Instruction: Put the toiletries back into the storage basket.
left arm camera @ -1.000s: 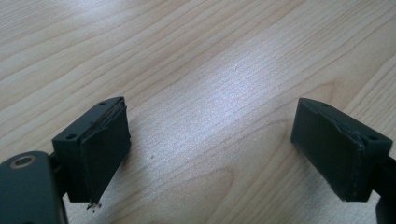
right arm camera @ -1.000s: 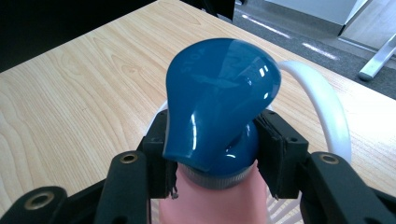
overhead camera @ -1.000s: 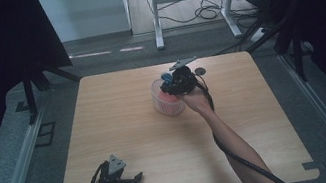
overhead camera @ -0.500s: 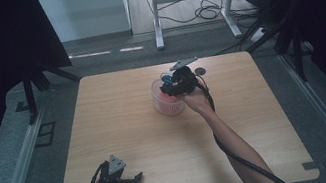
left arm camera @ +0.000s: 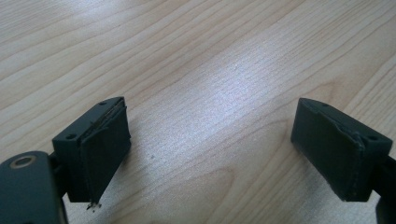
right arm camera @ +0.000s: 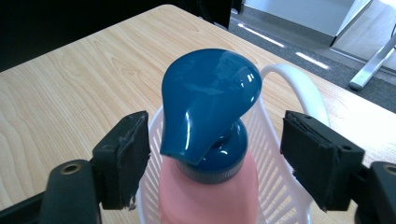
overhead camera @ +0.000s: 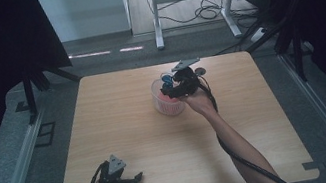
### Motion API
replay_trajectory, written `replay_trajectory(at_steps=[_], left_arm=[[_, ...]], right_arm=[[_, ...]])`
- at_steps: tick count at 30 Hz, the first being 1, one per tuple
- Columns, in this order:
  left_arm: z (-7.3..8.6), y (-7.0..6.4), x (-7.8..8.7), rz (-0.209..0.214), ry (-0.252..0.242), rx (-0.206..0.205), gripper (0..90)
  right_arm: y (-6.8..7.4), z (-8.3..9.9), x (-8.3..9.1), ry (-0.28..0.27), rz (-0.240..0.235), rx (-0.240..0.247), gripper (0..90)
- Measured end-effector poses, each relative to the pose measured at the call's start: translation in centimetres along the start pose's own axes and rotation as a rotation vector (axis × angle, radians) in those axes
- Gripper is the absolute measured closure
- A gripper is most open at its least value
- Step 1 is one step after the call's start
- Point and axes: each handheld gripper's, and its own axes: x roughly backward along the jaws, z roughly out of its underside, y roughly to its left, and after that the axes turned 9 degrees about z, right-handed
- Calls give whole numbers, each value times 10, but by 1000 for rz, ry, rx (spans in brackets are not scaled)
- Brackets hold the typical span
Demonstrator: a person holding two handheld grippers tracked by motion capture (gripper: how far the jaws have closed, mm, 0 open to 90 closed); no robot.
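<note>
So the right gripper (right arm camera: 215,163) has its jaws spread wide on either side of the blue pump head (right arm camera: 210,98) of a pink bottle (right arm camera: 210,196), not touching it. The bottle stands in a white slotted basket (right arm camera: 289,84) on the far middle of the wooden table (overhead camera: 121,124). The left gripper (left arm camera: 210,149) is wide open too, gripping nothing, low over bare wood at the near left edge

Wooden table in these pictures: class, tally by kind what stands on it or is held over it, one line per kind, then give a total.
Pink pump bottle with a blue plastic pump head: 1
White plastic slatted basket with a looped handle: 1
Black two-jaw grippers, left gripper and right gripper: 2
Total: 4
</note>
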Motion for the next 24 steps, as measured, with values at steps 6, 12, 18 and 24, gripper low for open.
replay_trajectory(at_steps=[6, 12, 18, 24], left_arm=[[0, 0, 0, 0, 0, 0, 114], [0, 0, 0, 0, 0, 0, 114], [0, 0, 0, 0, -2, 0, 114], [0, 0, 0, 0, -2, 0, 114]], right_arm=[[1, 0, 4, 0, -5, -2, 218], [3, 0, 8, -3, -13, 5, 210], [4, 0, 13, -1, -22, 13, 205], [6, 0, 19, 2, -23, 22, 198]])
